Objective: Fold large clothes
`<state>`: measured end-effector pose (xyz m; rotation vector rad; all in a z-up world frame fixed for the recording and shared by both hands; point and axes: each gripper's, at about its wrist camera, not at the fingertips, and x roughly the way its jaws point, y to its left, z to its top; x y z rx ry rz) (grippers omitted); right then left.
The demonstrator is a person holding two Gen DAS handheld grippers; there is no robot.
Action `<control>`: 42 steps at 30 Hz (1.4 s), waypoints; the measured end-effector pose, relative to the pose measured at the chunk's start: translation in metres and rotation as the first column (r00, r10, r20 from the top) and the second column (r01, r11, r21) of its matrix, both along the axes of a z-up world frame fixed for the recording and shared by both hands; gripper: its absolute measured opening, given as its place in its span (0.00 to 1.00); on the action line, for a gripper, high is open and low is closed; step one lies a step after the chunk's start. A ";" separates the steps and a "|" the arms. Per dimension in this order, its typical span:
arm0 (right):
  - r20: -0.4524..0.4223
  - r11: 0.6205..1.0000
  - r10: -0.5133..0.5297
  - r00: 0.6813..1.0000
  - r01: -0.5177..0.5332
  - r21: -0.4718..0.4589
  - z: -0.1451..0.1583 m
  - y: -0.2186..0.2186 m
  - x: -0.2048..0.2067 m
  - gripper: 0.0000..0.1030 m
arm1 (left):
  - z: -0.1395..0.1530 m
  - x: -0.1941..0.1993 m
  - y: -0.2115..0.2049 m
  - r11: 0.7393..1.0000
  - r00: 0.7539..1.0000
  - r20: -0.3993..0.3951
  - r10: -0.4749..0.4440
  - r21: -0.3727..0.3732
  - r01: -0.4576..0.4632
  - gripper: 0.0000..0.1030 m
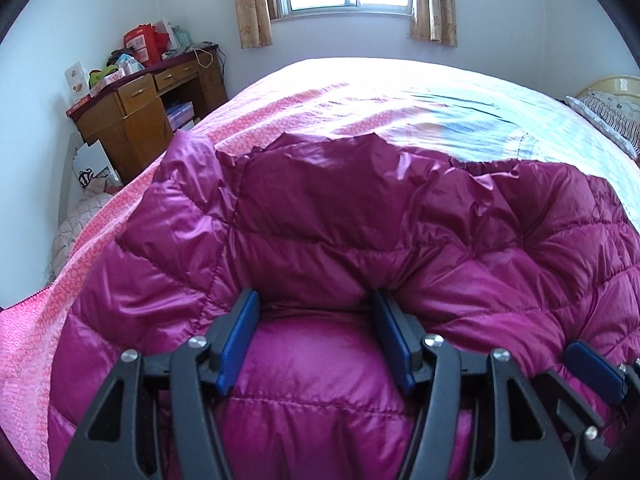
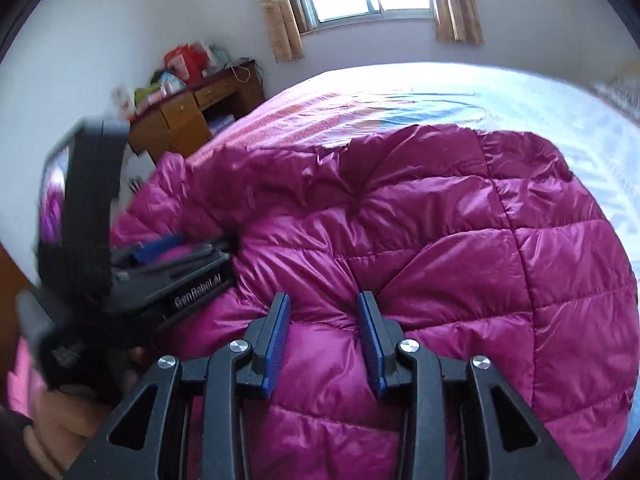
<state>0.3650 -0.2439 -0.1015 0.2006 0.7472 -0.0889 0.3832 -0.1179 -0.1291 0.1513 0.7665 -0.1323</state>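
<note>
We've got a big magenta puffer jacket (image 1: 360, 240) lying on the bed (image 1: 280, 96), and both tools are down on it near the edge closest to us. The jacket already looks bunched into a rounded bundle instead of spread flat, with 1 layer lapped over another across the middle, so our guess is at least 1 fold is in. It's still lumpy and uneven, though. The far edge is ragged and a flap sticks up on the left side, so it's nowhere near a neat stack.

The left tool (image 1: 316, 336) has its jaws a good way apart, with a puffy hump of jacket bulging up between them. The blue pads (image 1: 234, 344) seem to rest against the fabric more than bite it, so we read it as open and not gripping. The right tool (image 2: 322, 340) is narrower, also with a bulge of quilting between the jaws. Whether it's actually pinching the fabric or just nosing into it, we can't tell from here. In the right wrist view the left tool shows up blurred just beside it, so the 2 are close together.

What's left, as we see it: flatten the bundle, tuck the loose flap and make the final fold.
</note>
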 end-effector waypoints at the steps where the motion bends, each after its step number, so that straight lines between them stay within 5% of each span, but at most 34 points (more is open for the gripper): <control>1: -0.001 1.000 -0.002 1.000 0.002 -0.014 -0.001 0.001 0.001 0.35 | 0.000 -0.001 -0.001 1.000 1.000 0.001 0.002 0.003 -0.002 0.61; 4: 0.000 1.000 -0.002 1.000 0.002 -0.022 -0.002 0.002 0.002 0.35 | 0.001 -0.004 -0.004 1.000 1.000 0.006 0.000 -0.004 0.000 0.61; 9: 0.014 1.000 0.001 1.000 -0.001 0.031 -0.006 -0.006 0.001 0.35 | 0.022 -0.025 0.026 0.991 0.999 -0.003 -0.054 -0.123 0.053 0.61; 14: 0.016 1.000 0.003 1.000 -0.003 0.030 -0.008 -0.009 0.000 0.35 | 0.048 -0.087 0.092 0.979 0.994 0.099 0.042 -0.202 -0.021 0.74; 20: 0.018 1.000 0.003 1.000 -0.003 0.031 -0.008 -0.008 0.001 0.35 | 0.031 -0.136 0.149 0.929 0.980 0.057 0.190 -0.334 -0.161 0.74; 24: 0.018 1.000 0.002 1.000 -0.003 0.026 -0.007 -0.008 0.000 0.35 | 0.009 -0.126 0.142 0.921 0.986 -0.028 0.164 -0.353 -0.164 0.74; 27: 0.018 1.000 0.002 1.000 -0.002 0.021 -0.005 -0.007 0.000 0.35 | -0.005 -0.118 0.139 0.889 0.981 -0.067 0.185 -0.413 -0.196 0.81; 33: 0.024 0.999 0.004 1.000 -0.005 0.036 -0.006 -0.007 0.001 0.35 | -0.008 -0.108 0.142 0.852 0.974 -0.064 0.219 -0.474 -0.223 0.83; 38: -0.019 1.000 -0.015 1.000 0.016 0.019 0.007 -0.006 0.000 0.35 | -0.009 -0.112 0.144 0.859 0.976 -0.055 0.211 -0.466 -0.212 0.83; 42: 0.068 0.996 0.023 0.997 -0.029 0.080 0.040 0.014 -0.026 0.35 | -0.011 -0.115 0.149 0.839 0.977 -0.052 0.206 -0.504 -0.204 0.84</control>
